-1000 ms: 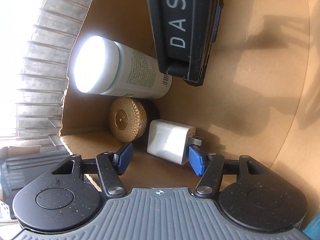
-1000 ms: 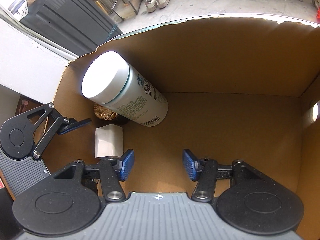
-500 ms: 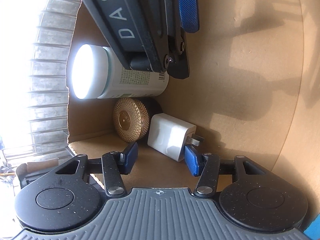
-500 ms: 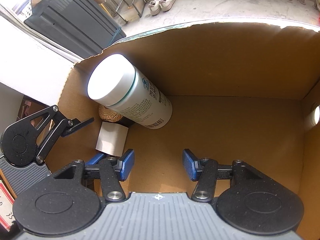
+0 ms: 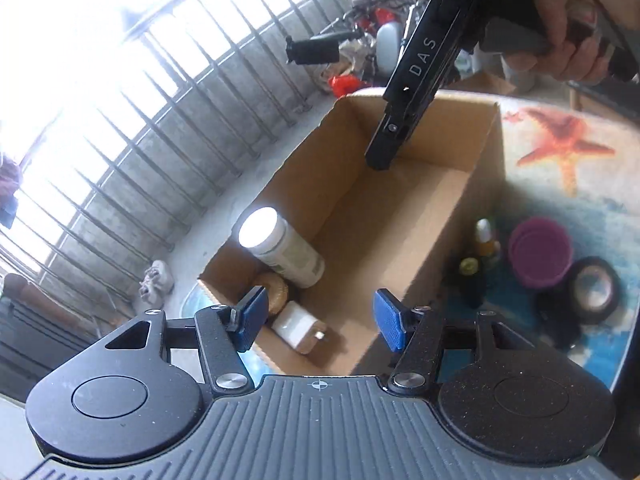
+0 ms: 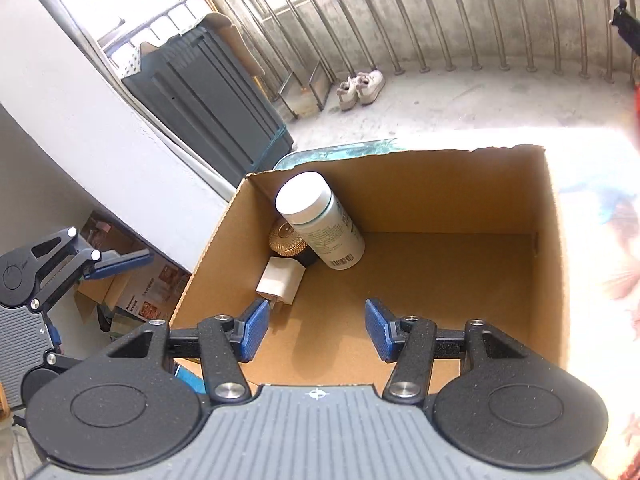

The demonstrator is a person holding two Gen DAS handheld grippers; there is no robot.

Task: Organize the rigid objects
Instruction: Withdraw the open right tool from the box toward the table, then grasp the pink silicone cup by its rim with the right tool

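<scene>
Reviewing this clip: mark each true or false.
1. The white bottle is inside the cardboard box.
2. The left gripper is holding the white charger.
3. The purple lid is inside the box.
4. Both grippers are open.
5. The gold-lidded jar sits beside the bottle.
1. True: the white bottle leans in a corner of the cardboard box.
2. False: the left gripper is empty; the white charger lies on the box floor.
3. False: the purple lid lies outside, on the mat.
4. True: the right gripper is open too.
5. True: the gold-lidded jar touches it.
</scene>
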